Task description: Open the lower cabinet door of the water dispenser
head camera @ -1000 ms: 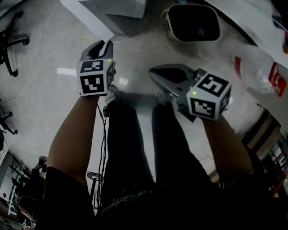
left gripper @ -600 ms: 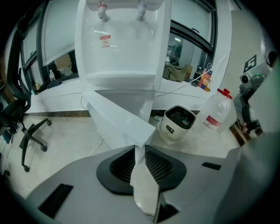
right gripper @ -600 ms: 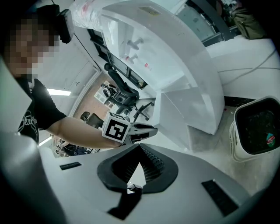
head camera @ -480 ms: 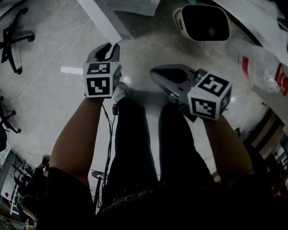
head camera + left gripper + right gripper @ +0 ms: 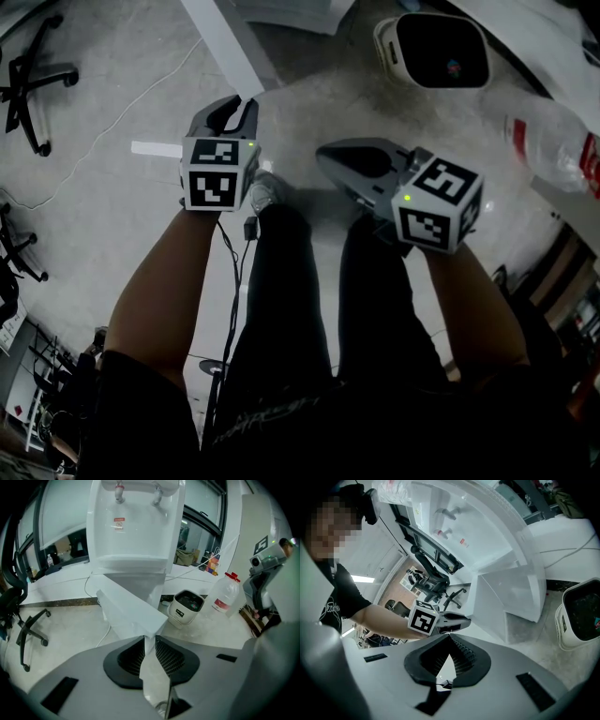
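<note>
So the left gripper [image 5: 150, 637] had its jaws pinched down narrow on the free edge of the lower cabinet door [image 5: 124, 609], with the thin white panel sandwiched right between the pads. The door stood swung well out from the base of the water dispenser [image 5: 136, 531]. It angled away from the dispenser's front toward the person, with its outer edge sitting right in that gripper's grip. In the right gripper view the open cabinet showed behind the door, under the dispenser's taps.

The right gripper [image 5: 449, 635] had its tips together with nothing between them. It hung in front of the dispenser, off to the right of the door and not touching it, pointed roughly at the dispenser. In the head view both grippers sat side by side over the person's legs [image 5: 309, 309].

Other stuff: a white bucket with a dark top [image 5: 186, 606] sat on the floor just right of the dispenser. A clear bottle with a red label [image 5: 224, 597] stood a bit further right. An office chair [image 5: 23, 625] was well off to the dispenser's left.
</note>
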The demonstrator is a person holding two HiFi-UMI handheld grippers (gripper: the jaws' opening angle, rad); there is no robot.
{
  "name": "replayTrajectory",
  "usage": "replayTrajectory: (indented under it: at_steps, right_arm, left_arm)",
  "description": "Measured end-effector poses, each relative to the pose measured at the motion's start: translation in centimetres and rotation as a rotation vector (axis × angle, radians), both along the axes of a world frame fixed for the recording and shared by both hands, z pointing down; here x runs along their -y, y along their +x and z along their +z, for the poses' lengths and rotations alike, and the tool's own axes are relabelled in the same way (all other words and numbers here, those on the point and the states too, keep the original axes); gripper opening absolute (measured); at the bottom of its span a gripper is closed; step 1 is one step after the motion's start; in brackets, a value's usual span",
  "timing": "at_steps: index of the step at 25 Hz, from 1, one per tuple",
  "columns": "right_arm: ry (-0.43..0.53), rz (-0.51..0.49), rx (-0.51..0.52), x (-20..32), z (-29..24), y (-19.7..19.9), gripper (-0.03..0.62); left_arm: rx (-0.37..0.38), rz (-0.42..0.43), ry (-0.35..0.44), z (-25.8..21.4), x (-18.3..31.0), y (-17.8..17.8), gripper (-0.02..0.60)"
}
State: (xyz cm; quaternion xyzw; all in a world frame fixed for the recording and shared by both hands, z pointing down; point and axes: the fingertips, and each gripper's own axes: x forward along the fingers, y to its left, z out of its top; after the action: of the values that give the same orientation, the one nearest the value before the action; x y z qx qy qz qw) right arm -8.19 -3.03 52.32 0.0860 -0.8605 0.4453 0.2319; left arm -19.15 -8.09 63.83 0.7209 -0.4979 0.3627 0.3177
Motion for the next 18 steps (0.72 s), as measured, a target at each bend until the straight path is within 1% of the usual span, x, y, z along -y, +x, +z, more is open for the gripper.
replayTrajectory:
  at_steps: [5, 13, 18]
  right_arm:
    - [-0.002, 0.008, 0.001, 0.1, 0.2, -1.8, 0.012]
    - [-0.002, 0.006, 0.0, -0.1, 0.4, -4.3, 0.012]
    - [0.005, -0.006, -0.005, -0.3, 0.6, -6.2, 0.012]
  left_arm:
    - [-0.007, 0.018, -0.009, 0.1, -0.4, -0.9, 0.071]
    - [-0.004, 0.084, -0.018, 0.2, -1.3, -2.7, 0.071]
    - [-0.003, 0.094, -0.021, 0.2, -1.9, -4.5, 0.071]
